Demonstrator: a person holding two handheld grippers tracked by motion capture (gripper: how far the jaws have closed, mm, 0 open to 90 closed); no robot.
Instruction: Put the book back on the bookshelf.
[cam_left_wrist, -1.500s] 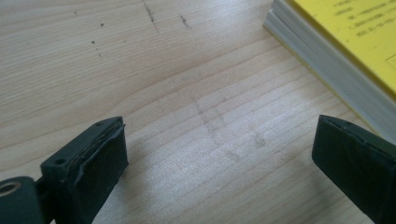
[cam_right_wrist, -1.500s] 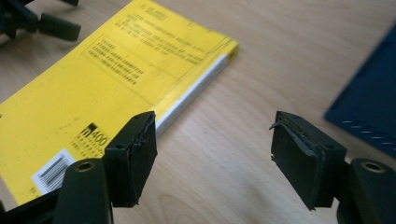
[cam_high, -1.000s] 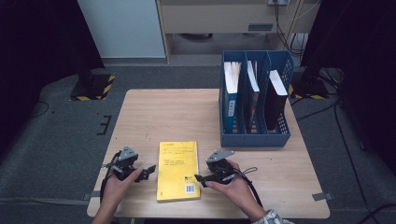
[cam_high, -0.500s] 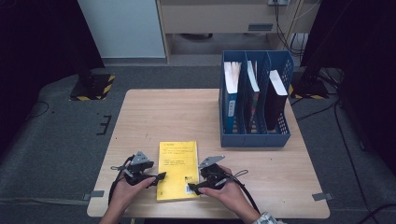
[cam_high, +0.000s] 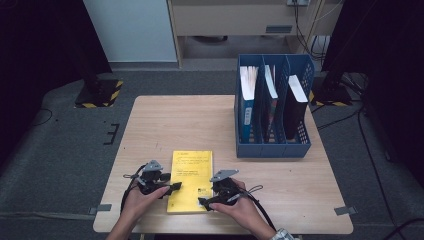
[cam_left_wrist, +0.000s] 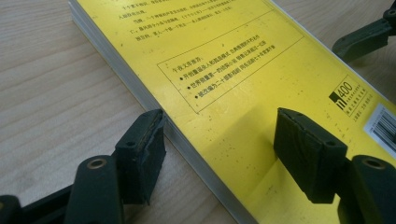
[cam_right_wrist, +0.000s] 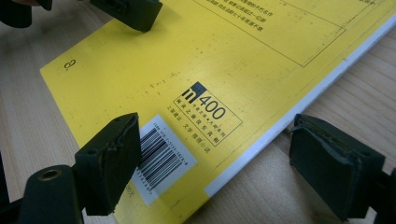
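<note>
1. High view: a person's two grippers close in on a yellow book (cam_high: 190, 180) lying flat at the near edge of a wooden table (cam_high: 165, 125), the left gripper (cam_high: 174, 187) at its left edge, the right gripper (cam_high: 202, 203) at its near right corner.
2. Left gripper view: its jaws straddle the book's page edge, one on the bare wood, one over the cover. They have just been closing, yet the pads do not press the book.
3. Right gripper view: its jaws straddle the spine edge beside the barcode (cam_right_wrist: 161, 158), one over the cover, one over the table. They have just been opening and grip nothing.
4. Step in hand, by the look of it: taking hold for a lift.
5. Next move likely calls for getting one jaw of each gripper under an edge, then closing both together.
6. A blue file rack (cam_high: 272, 145) stands well beyond the right gripper.
</note>
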